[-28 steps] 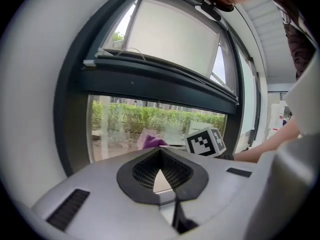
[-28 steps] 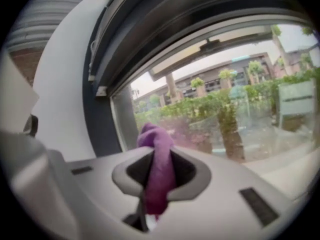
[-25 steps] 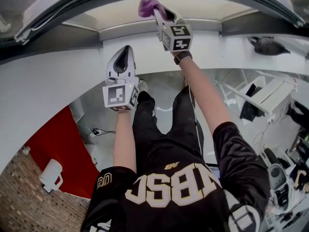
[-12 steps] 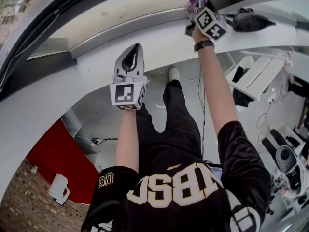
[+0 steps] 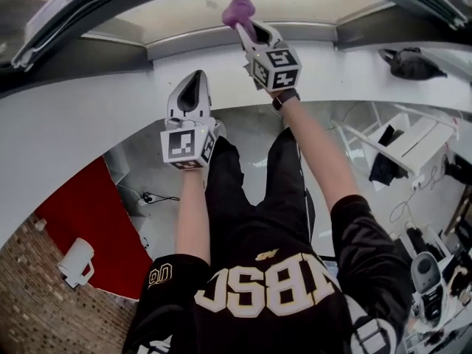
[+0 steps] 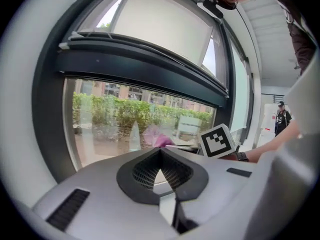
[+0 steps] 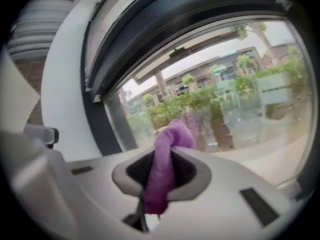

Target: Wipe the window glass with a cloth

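A purple cloth (image 5: 238,9) is clamped in my right gripper (image 5: 245,28), and its bunched end presses on the window glass (image 5: 184,9) near the lower frame. In the right gripper view the purple cloth (image 7: 167,159) fills the jaws and pokes out past them toward the window glass (image 7: 240,104). My left gripper (image 5: 198,78) is held lower and to the left, off the glass, shut with nothing in it. From the left gripper view the purple cloth (image 6: 161,140) and the right gripper's marker cube (image 6: 218,140) show beyond my left gripper (image 6: 160,151).
A dark window frame (image 6: 145,76) borders the pane, with a white sill (image 5: 88,124) below it. A black bag (image 5: 409,63) lies on the sill at right. A white folding rack (image 5: 394,150) stands on the floor, and a red panel (image 5: 81,212) at left.
My right gripper swept the cloth to the right along the glass, then back toward the left. The left gripper stayed shut and shifted only slightly.
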